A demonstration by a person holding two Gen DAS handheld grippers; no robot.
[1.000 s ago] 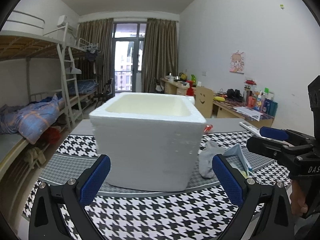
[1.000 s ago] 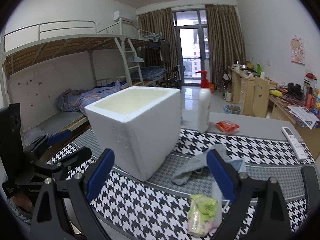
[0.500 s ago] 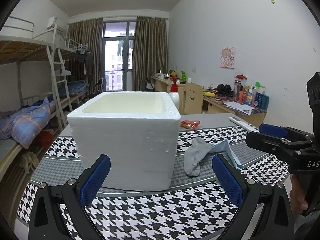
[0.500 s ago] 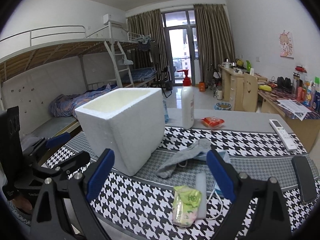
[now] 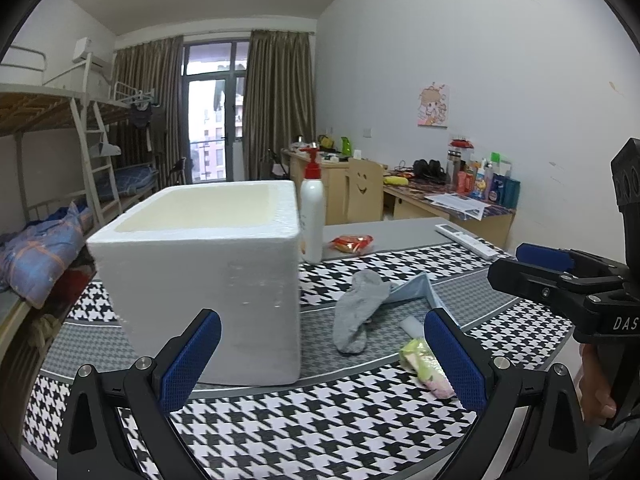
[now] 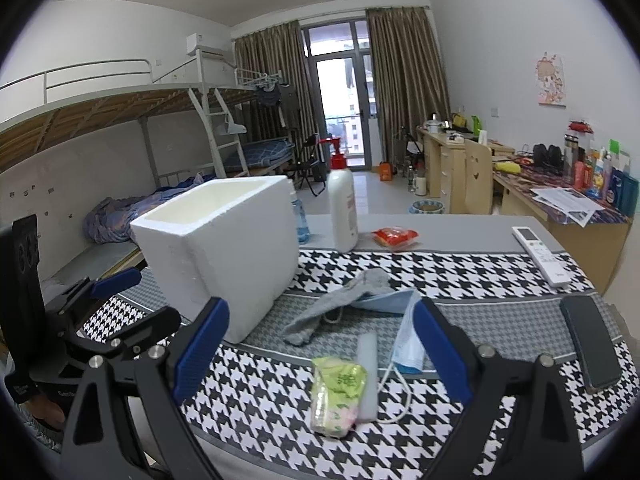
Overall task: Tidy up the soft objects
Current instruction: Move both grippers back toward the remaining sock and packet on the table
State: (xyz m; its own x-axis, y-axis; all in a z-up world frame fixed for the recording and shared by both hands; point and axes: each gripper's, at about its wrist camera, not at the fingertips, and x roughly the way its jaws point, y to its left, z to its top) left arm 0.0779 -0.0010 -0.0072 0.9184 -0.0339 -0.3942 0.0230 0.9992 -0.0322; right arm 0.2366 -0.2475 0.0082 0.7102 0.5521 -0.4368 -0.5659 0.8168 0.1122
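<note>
A white foam box [image 5: 208, 272] [image 6: 224, 248] stands open-topped on the houndstooth cloth. Right of it lie a grey sock [image 5: 358, 312] [image 6: 340, 304], a light blue face mask [image 5: 416, 292] [image 6: 404, 332], a green tissue pack [image 5: 424, 364] [image 6: 336, 392] and a white foam strip [image 6: 368, 372]. My left gripper [image 5: 320, 356] is open and empty, near the box's front. My right gripper [image 6: 320, 356] is open and empty, above the tissue pack. The right gripper also shows in the left wrist view [image 5: 560, 276], and the left gripper in the right wrist view [image 6: 120, 300].
A white lotion bottle with red pump [image 6: 342, 208], a red snack packet [image 6: 396, 236], a white remote [image 6: 540, 252] and a black phone [image 6: 592, 344] sit on the table [image 6: 460, 228]. Bunk beds stand left, desks right.
Both grippers have drawn back from the table; the box looks smaller, and the tissue pack, mask and phone have come into fuller view. Both stay open.
</note>
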